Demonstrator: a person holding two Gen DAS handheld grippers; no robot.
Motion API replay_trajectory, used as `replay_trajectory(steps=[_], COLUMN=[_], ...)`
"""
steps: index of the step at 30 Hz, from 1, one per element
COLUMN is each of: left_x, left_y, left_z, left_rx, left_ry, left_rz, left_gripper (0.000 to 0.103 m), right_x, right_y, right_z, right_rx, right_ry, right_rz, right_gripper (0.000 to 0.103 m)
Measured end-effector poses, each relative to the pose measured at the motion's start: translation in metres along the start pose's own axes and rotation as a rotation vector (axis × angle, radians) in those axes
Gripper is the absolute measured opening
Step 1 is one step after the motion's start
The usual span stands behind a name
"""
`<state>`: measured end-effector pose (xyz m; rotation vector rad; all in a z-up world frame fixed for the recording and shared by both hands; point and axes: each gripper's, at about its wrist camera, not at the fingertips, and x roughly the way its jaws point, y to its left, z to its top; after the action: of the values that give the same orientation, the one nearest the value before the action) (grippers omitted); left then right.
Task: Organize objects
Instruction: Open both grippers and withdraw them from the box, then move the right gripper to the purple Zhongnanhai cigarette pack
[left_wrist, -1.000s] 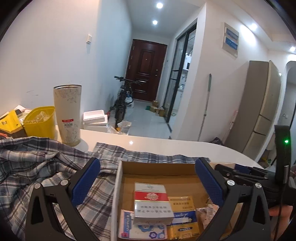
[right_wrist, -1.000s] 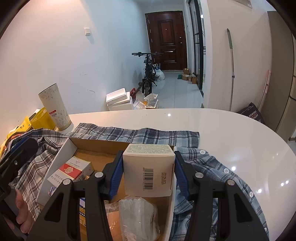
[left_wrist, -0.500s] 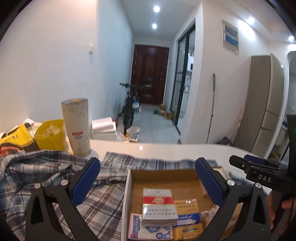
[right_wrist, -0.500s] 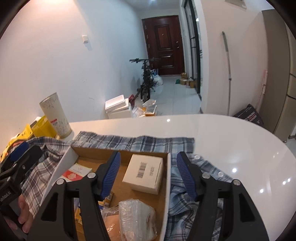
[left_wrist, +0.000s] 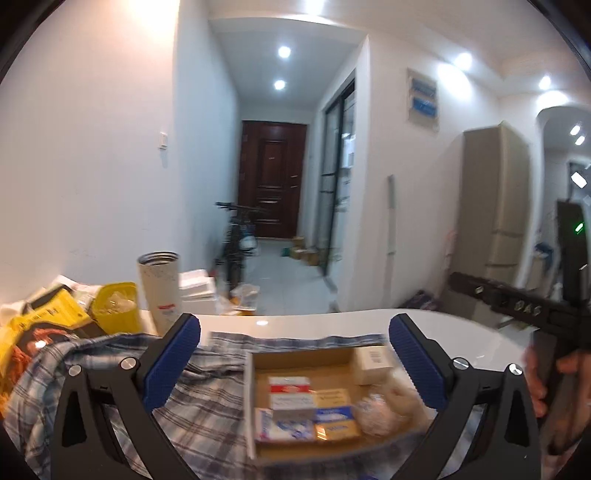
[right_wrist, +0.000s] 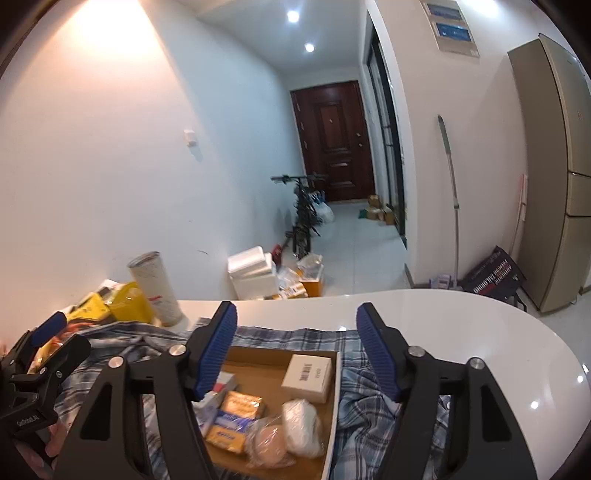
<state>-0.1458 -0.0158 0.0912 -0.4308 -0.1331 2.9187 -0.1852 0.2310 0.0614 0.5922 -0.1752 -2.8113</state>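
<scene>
An open cardboard box (left_wrist: 303, 356) (right_wrist: 258, 356) lies on a plaid shirt (left_wrist: 207, 398) (right_wrist: 373, 406) on the white table. A white carton with a barcode (right_wrist: 307, 377) (left_wrist: 371, 364) lies in its far right corner. A red-and-white packet (left_wrist: 289, 384), yellow and blue packets (right_wrist: 236, 417) and wrapped bundles (right_wrist: 299, 428) fill the rest. My left gripper (left_wrist: 293, 365) is open and empty, raised above the box. My right gripper (right_wrist: 297, 350) is open and empty, raised above the box.
A tall white tumbler (left_wrist: 159, 290) (right_wrist: 155, 291), a yellow tub (left_wrist: 115, 312) and yellow bags (left_wrist: 40, 328) stand at the table's far left. The white table (right_wrist: 461, 321) curves away to the right. A bicycle (right_wrist: 304, 218) and foam boxes (right_wrist: 253, 275) are on the floor beyond.
My right gripper opened and let the white carton go into the box's far right corner. Both grippers then rose and drew back from the box.
</scene>
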Motion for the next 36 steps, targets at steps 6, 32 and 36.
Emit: replay_trajectory(steps=[6,32,36], left_x=[-0.046,-0.055,-0.056], left_y=[-0.008,0.022,0.024], left_z=[-0.003,-0.079,-0.082], left_rx=[-0.007,-0.024,-0.03], left_ry=[-0.024,-0.01,-0.013], left_rz=[-0.007,-0.005,0.01], left_gripper=[0.103,0.103,0.103], right_x=[-0.056,-0.073,-0.061], right_y=[0.01,0.014,0.008], right_z=[-0.013,-0.09,-0.097], right_rx=[-0.028,-0.029,-0.025], right_ry=[-0.076,-0.076,-0.045], right_rz=[0.015,0.11,0.091], right_gripper=[0.093,0.103,0.103])
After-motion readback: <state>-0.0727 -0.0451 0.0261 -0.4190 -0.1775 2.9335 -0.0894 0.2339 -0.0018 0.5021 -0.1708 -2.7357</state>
